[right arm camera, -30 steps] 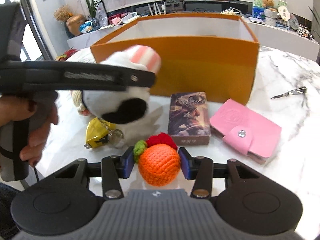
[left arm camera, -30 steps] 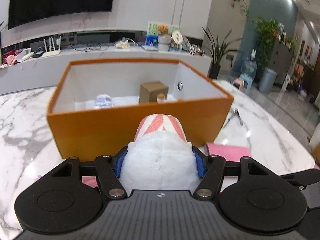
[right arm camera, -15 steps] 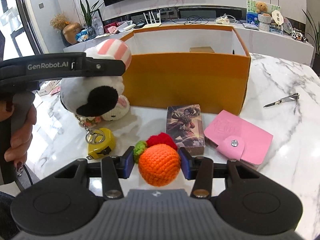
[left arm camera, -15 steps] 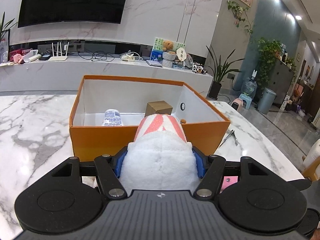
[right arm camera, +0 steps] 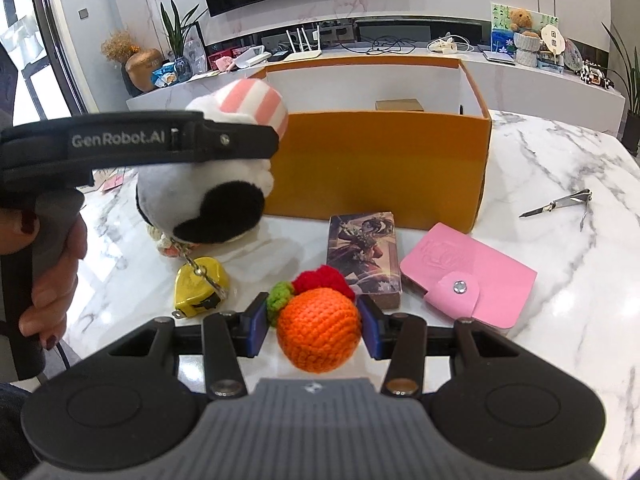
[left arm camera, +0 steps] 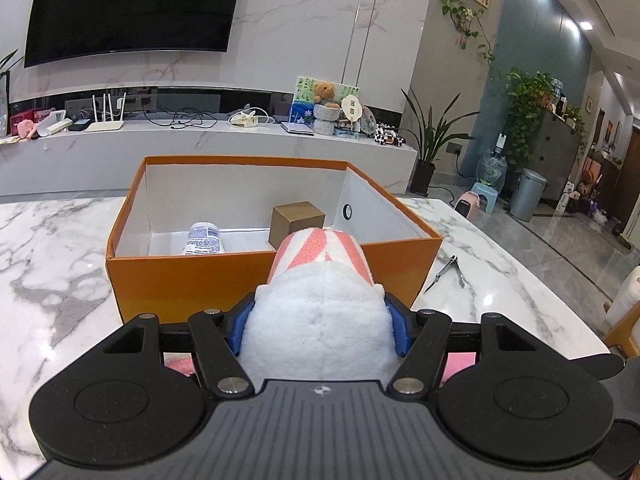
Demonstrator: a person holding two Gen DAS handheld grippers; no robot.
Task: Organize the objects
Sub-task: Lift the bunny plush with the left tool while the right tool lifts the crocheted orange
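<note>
Your left gripper (left arm camera: 320, 322) is closed on the plush toy (left arm camera: 320, 312), and you hold it in the air just before the near wall of the orange box (left arm camera: 272, 272). Your right gripper (right arm camera: 314, 326) is closed on the crochet orange (right arm camera: 318, 334), lifted above the marble table (right arm camera: 560, 184) on the near side of the same box. The main risk I see is the keychain (right arm camera: 200, 272) that hangs under the toy: it reaches down to the yellow tape measure (right arm camera: 202, 286), and if you carry the toy forward too low, the chain may catch on the box wall or drag the tape measure. The toy is soft and round (the pads hold only its body), so I think a quick turn of the wrist could let it slip. Both hands aim at one box, so they may bump if they go together. The left view looks into the box and shows a small bottle (left arm camera: 205, 239) and a brown cube (left arm camera: 298, 220) already inside, with free floor between them. The right view hides that floor, but it alone shows the chain, the card box (right arm camera: 364, 254) and the pink wallet (right arm camera: 468, 280) lying on the table.
</note>
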